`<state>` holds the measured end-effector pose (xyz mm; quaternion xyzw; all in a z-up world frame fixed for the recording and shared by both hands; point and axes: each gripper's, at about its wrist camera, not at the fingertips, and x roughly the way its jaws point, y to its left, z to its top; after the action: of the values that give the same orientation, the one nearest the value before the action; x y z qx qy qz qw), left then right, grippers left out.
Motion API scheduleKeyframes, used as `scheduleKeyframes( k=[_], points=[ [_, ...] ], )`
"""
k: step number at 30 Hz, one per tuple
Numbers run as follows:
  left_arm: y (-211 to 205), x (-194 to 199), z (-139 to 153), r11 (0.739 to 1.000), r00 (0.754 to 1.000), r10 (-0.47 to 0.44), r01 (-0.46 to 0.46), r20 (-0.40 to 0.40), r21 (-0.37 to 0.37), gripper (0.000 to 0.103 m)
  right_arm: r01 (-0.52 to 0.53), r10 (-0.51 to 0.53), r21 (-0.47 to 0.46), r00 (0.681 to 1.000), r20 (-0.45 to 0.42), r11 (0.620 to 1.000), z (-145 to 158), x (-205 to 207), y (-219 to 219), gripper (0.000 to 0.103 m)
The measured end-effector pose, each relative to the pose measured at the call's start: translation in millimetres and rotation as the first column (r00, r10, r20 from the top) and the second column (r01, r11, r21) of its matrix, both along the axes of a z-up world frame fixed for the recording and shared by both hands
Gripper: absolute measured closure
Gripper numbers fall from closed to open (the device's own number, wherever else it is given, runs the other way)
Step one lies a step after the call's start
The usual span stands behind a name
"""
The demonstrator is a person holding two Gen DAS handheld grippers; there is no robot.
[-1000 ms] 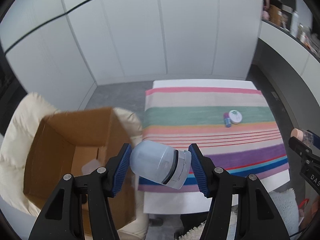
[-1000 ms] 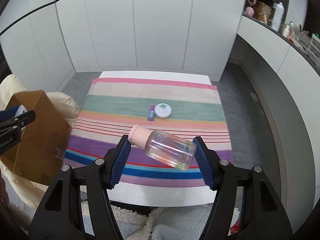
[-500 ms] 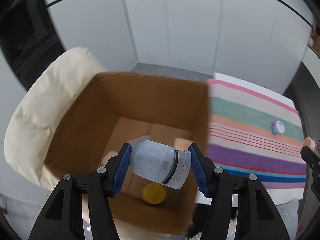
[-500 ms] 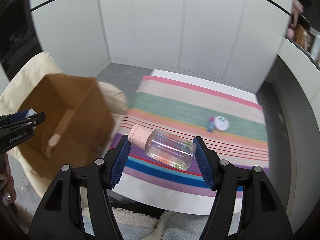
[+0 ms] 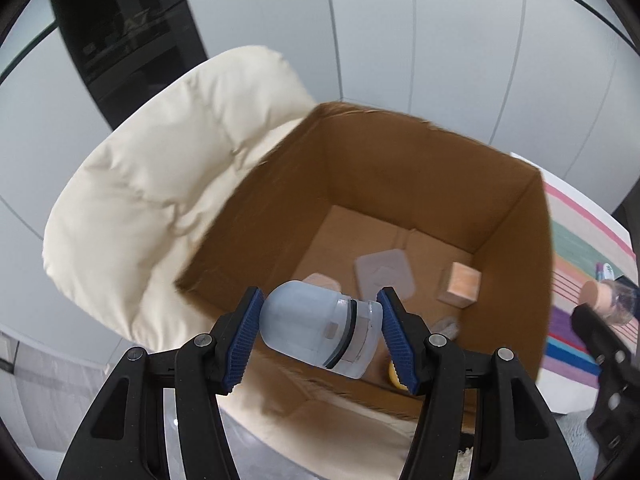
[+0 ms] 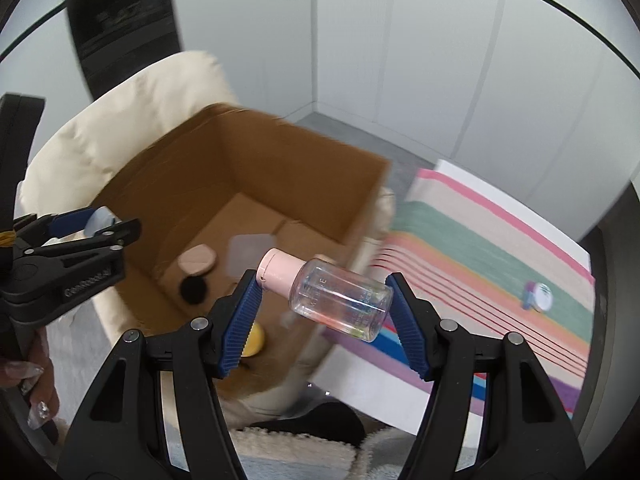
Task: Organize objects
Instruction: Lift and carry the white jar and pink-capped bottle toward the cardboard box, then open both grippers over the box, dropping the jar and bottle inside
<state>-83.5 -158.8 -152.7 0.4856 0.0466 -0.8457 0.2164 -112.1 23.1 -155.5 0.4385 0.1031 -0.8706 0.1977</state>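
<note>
A: Left gripper (image 5: 320,338) clamps the frosted white bottle (image 5: 316,330) sideways, over the near edge of the cardboard box (image 5: 400,152). Right?

B: Right gripper (image 6: 322,314) is closed on the clear bottle with pink cap (image 6: 332,294), also above the box's rim, nearer the striped cloth (image 6: 480,240).

A: Step, as I read it: dropping off. Items already lie on the box floor.

B: Next, likely: carry each bottle inward past the wall, then release.

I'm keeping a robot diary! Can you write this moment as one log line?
left claw: shut on frosted bottle, over cardboard box | right claw: shut on clear bottle | step: dropping into box
</note>
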Motion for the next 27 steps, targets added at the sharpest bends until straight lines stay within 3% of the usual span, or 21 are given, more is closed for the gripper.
scheduleKeyframes(
  k=[5, 14, 16, 18, 19, 20, 27],
  points=[
    [-21, -1, -3, 0.999, 0.999, 0.036, -0.036, 0.006, 0.006, 0.043, -0.069, 0.069, 0.020, 0.997, 0.016, 0.997, -9, 4, -40, 0.036],
    [-17, -20, -5, 1.000, 1.000, -0.010, 0.010, -0.011, -0.011, 0.042, -0.081, 0.080, 0.047, 0.997, 0.024, 0.996, -23, -4, -61, 0.036],
    [-18, -22, -6, 1.000, 1.000, -0.017, 0.017, -0.008, 0.011, 0.033, -0.070, 0.069, 0.047, 0.997, 0.027, 0.996, -27, -8, -61, 0.036],
    [-20, -23, -7, 0.999, 1.000, -0.022, 0.022, -0.009, 0.029, 0.019, -0.052, 0.051, 0.041, 0.998, 0.030, 0.998, -31, -12, -60, 0.024],
    [-21, -23, -7, 0.999, 1.000, -0.020, 0.021, -0.013, 0.041, 0.008, -0.042, 0.040, 0.043, 0.999, 0.034, 0.998, -33, -13, -60, 0.008],
    [-22, -22, -7, 0.999, 1.000, -0.016, 0.017, -0.019, 0.047, 0.003, -0.029, 0.028, 0.046, 0.999, 0.035, 0.999, -34, -14, -59, 0.002],
    [-19, -22, -7, 0.998, 1.000, -0.008, 0.009, -0.017, 0.060, 0.003, -0.013, 0.012, 0.048, 1.000, 0.023, 0.999, -29, -10, -47, 0.002]
  ],
)
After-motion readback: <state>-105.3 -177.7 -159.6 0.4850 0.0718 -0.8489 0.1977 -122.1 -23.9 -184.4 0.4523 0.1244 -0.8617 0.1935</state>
